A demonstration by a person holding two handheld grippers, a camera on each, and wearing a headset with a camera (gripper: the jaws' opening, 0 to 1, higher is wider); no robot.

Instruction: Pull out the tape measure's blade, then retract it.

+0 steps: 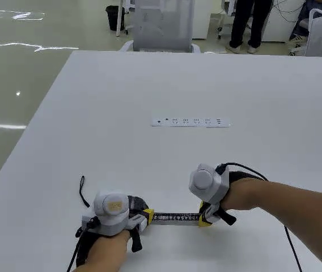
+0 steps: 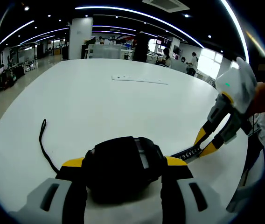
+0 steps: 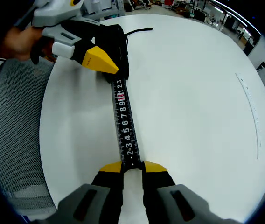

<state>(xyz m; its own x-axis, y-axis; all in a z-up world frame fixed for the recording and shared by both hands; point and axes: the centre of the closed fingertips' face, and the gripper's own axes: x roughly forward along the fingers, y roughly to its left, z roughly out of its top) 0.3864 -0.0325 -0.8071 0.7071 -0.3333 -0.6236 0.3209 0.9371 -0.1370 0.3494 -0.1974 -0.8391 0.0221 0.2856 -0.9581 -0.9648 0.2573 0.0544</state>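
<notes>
My left gripper point(image 2: 125, 162) clamps the black tape measure point(image 2: 118, 179) on the white table point(image 1: 149, 85), near edge; my right gripper point(image 3: 132, 167) pinches the blade point(image 3: 124, 121) tip, blade drawn out flat between them.

The narrow dark blade point(image 3: 124, 123) of the black tape measure point(image 3: 116, 42) carries the only legible print. In the right gripper view, white numerals run along it from the right gripper point(image 3: 132, 164) towards the case: 2, 3, 4, 5, 6, 7, 8, 9, then a 10 set in a red box, then 1, 2, 3, with fine graduation ticks beside them. In the left gripper view the blade's pale digits are too small to read with any certainty, and in the head view its markings are a blur
</notes>
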